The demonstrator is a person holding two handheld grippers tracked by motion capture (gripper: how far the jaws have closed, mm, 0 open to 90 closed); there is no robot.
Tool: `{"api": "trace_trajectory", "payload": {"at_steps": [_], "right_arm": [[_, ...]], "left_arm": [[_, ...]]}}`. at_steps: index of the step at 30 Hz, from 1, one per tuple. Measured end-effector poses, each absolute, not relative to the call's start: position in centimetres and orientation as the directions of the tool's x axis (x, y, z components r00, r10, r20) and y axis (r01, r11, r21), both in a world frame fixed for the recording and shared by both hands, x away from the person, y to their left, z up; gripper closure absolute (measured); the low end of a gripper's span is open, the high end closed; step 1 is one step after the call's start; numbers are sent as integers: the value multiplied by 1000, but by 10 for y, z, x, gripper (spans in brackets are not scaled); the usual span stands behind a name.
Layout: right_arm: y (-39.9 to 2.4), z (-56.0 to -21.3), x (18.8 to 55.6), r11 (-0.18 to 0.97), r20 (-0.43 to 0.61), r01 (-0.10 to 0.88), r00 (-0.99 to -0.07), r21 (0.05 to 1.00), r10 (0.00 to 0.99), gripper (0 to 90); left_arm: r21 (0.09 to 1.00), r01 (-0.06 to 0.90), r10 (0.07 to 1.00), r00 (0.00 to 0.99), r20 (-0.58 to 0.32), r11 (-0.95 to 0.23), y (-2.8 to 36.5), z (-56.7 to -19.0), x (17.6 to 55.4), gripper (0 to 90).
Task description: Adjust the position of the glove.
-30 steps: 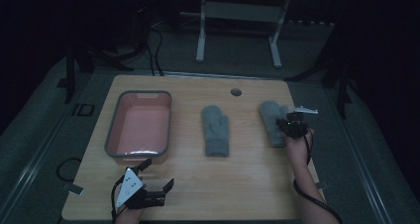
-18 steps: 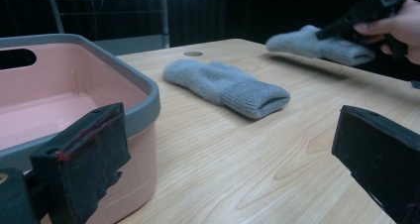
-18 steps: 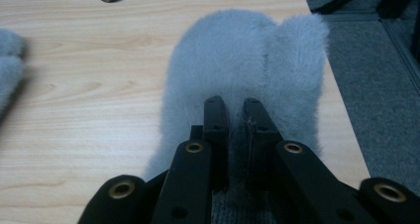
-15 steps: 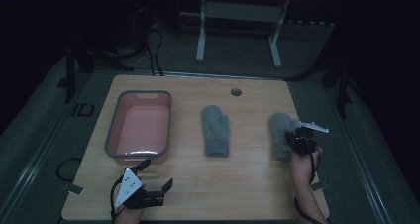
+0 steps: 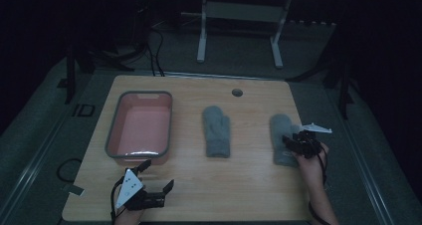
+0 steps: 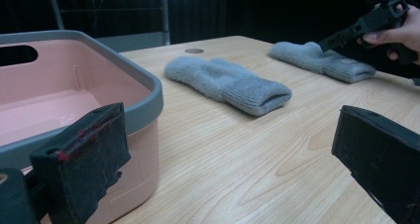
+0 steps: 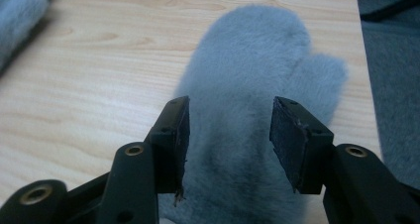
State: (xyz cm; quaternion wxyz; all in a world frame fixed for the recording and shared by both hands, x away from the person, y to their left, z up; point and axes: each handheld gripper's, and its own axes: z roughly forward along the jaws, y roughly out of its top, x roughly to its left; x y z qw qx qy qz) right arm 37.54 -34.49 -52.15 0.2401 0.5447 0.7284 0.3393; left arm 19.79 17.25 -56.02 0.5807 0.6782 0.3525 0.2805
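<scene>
Pink tub point(image 5: 142, 126) at table's point(image 5: 209, 195) left, second grey mitten point(image 5: 217, 131) mid-table, metal stand point(image 5: 239, 11) behind

The right hand-held gripper point(image 5: 294, 144) dragged its mitten point(image 5: 281, 135) nearer — jaws just opened.

Black grippers point(image 7: 229, 135) with brass-ringed screw holes, dark fuzzy pads, grey three-cornered plates.

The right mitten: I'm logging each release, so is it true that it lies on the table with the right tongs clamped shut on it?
Not quite. The right mitten does lie on the table, but the right tongs are open: they have just been opening, and the right gripper view shows both pads standing clear above the fleece, not clamped on it.
</scene>
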Motion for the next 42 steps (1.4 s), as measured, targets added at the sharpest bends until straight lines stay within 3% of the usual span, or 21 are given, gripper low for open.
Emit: {"api": "trace_trajectory", "payload": {"at_steps": [4,8,10,15,19,31,42], "right_arm": [[-349,-526,381,248,9,621,-381,743,925,484],[-354,-538,389,252,25,629,-397,735,917,484],[-353,-547,390,289,-18,626,-402,724,915,515],[-353,-552,386,229,29,620,-377,751,926,736],[-346,-547,386,228,1,625,-344,746,939,809],[-322,-505,384,161,20,590,-288,791,957,818],[-278,-453,383,145,33,530,-312,836,950,818]], "left_arm": [[984,157,800,599,-28,-83,171,-561,199,15],[984,158,800,600,-28,-84,171,-561,199,15],[984,158,801,597,-27,-85,172,-561,199,15],[984,160,807,590,-33,-77,173,-562,200,15],[983,158,805,593,-23,-88,171,-562,200,15],[984,159,801,598,-29,-83,170,-562,198,15],[984,159,800,599,-30,-82,171,-561,198,15]]}}
